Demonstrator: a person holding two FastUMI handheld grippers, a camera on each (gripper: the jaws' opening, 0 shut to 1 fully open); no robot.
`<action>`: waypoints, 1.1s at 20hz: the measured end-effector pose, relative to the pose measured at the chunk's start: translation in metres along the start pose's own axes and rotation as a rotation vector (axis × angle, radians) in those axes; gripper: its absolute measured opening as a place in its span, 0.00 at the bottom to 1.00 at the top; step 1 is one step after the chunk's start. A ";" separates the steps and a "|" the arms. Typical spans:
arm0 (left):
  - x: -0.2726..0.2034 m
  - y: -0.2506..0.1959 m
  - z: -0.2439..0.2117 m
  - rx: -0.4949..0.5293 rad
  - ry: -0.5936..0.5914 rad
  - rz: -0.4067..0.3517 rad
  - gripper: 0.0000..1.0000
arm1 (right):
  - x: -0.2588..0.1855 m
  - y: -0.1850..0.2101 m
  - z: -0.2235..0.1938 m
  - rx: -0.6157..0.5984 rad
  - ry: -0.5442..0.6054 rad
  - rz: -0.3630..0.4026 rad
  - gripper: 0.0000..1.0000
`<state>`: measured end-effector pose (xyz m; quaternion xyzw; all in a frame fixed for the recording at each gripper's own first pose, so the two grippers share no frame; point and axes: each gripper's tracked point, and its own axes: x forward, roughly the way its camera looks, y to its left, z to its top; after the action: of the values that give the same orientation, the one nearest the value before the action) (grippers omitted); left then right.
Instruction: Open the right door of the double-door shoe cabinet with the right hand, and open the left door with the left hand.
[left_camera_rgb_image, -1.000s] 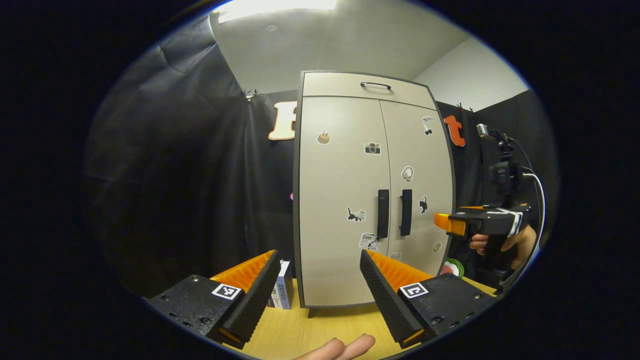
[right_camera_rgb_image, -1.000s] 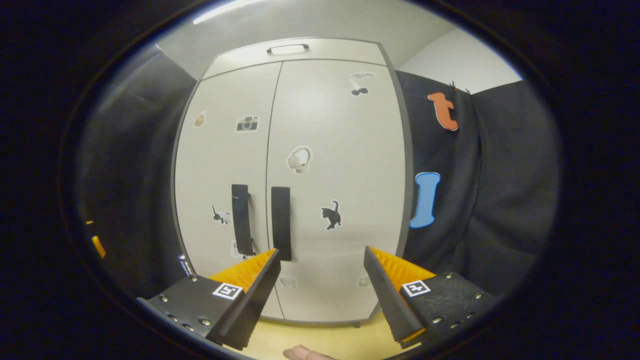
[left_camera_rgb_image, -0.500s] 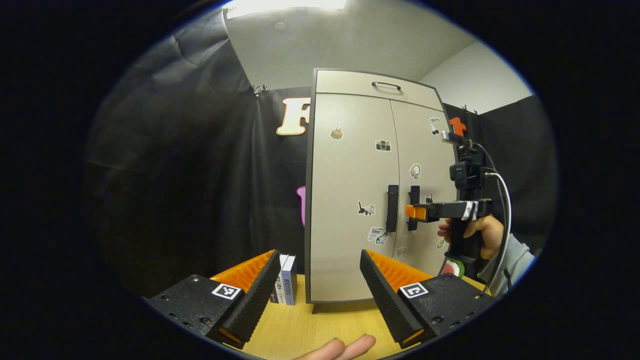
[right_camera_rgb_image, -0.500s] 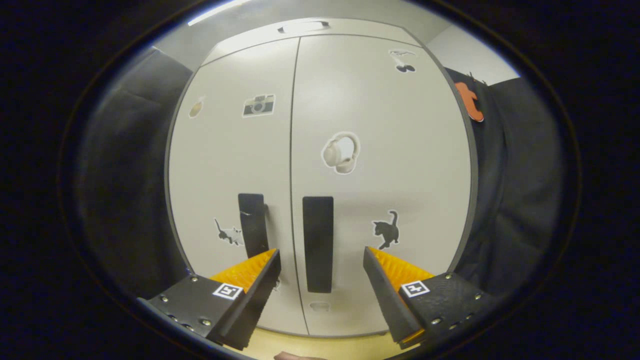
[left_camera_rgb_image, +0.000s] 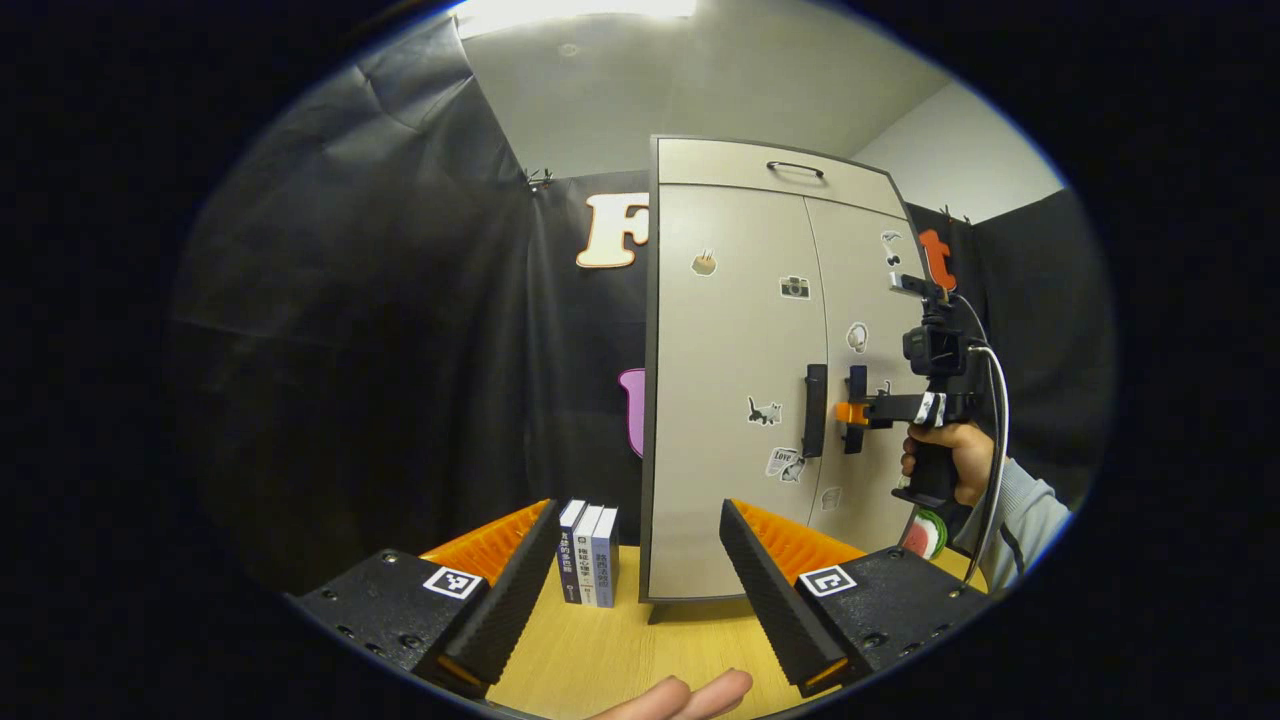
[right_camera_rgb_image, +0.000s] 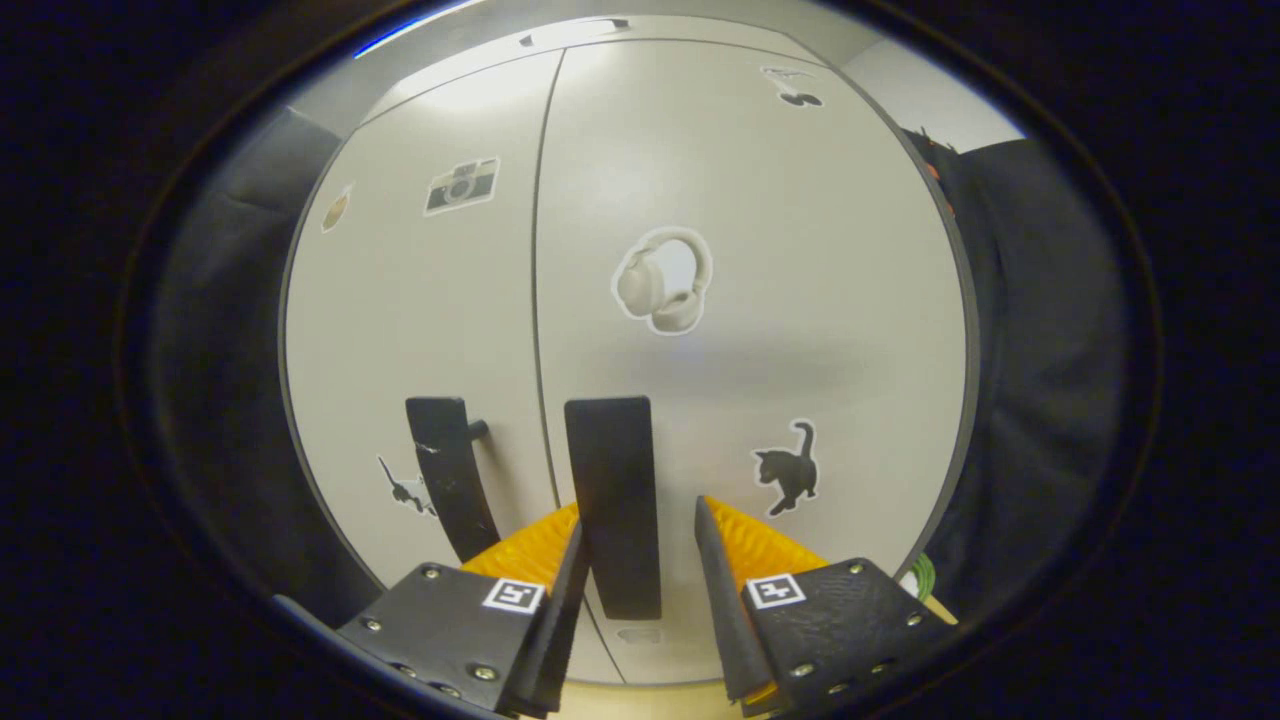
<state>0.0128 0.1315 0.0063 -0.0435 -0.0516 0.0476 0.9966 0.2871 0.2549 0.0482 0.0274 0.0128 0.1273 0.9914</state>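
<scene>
The beige double-door shoe cabinet (left_camera_rgb_image: 740, 380) stands on a wooden table (left_camera_rgb_image: 600, 650) with both doors closed. Two black vertical handles sit side by side: the left handle (left_camera_rgb_image: 815, 410) and the right handle (left_camera_rgb_image: 857, 392). In the right gripper view the right handle (right_camera_rgb_image: 612, 500) stands between the fingers of my right gripper (right_camera_rgb_image: 637, 510). The left finger is against it and a small gap shows on the other side, so the gripper is still open. In the left gripper view the right gripper (left_camera_rgb_image: 852, 412) shows at that handle. My left gripper (left_camera_rgb_image: 636, 510) hangs wide open, well short of the cabinet.
Three books (left_camera_rgb_image: 590, 553) stand upright on the table just left of the cabinet. A round green and red thing (left_camera_rgb_image: 925, 535) lies by the cabinet's right foot. A hand (left_camera_rgb_image: 945, 450) with a grey sleeve holds the right gripper. Fingertips (left_camera_rgb_image: 680, 695) show at the bottom edge.
My right gripper has moved forward to the right handle and its fingers have narrowed around it. The left gripper has drifted left, so the cabinet sits further right in its view.
</scene>
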 end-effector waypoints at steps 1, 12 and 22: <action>-0.001 -0.001 -0.001 0.002 -0.001 0.001 0.99 | -0.002 0.004 -0.001 -0.001 0.003 0.001 0.46; -0.009 -0.018 -0.001 0.012 0.001 0.001 0.99 | -0.016 0.001 -0.004 -0.018 0.006 0.061 0.21; -0.025 -0.069 -0.003 -0.065 0.016 -0.105 0.99 | -0.077 -0.019 -0.007 -0.036 0.016 0.146 0.21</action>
<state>-0.0051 0.0606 0.0076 -0.0734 -0.0474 -0.0068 0.9961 0.2168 0.2171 0.0418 0.0093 0.0163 0.1998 0.9797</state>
